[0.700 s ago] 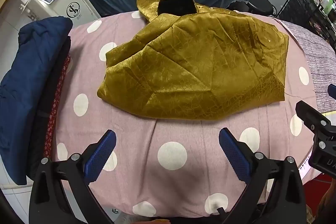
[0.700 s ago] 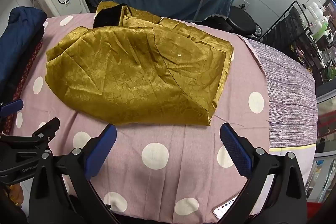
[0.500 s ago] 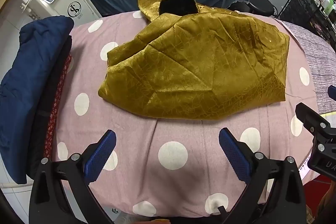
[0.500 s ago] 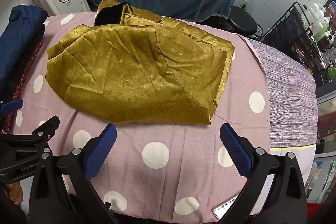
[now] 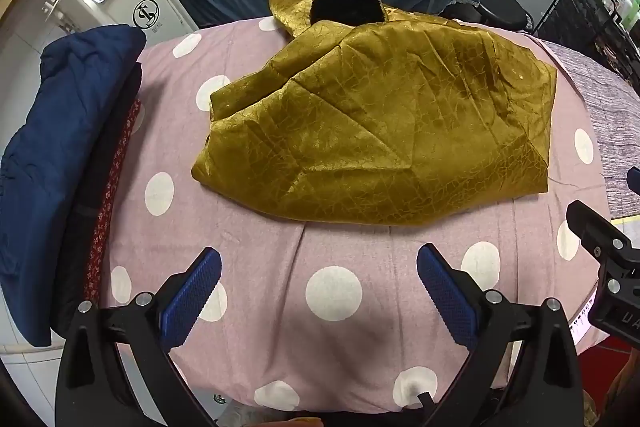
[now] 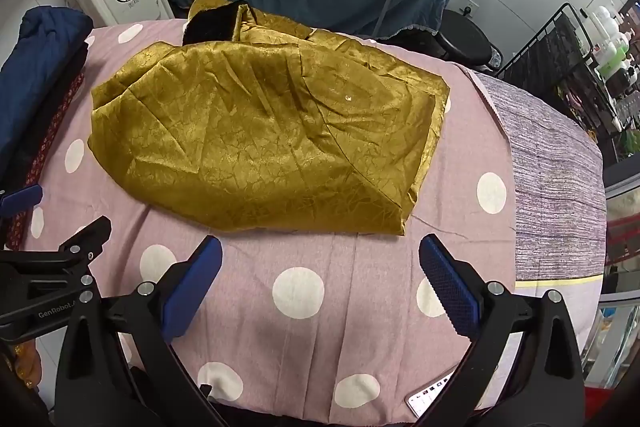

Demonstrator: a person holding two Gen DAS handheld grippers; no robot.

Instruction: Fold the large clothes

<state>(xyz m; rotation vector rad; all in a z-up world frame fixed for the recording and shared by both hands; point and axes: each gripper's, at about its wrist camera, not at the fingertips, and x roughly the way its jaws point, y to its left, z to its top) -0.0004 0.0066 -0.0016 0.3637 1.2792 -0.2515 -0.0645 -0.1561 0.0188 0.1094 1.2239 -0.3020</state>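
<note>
Partly hidden, black collar under gold garment

Black left tool and right tool, blue ribbed pads, silver screws.

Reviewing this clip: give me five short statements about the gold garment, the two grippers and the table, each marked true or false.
1. Both grippers are open and hold nothing. True: left gripper and right gripper stand empty.
2. The gold garment hangs off the near table edge. False: it lies on the polka-dot cloth, short of that edge.
3. A navy folded pile sits left of the garment. True.
4. The right gripper touches the garment. False: cloth shows between them.
5. The garment has a black collar at its far end. True.
</note>
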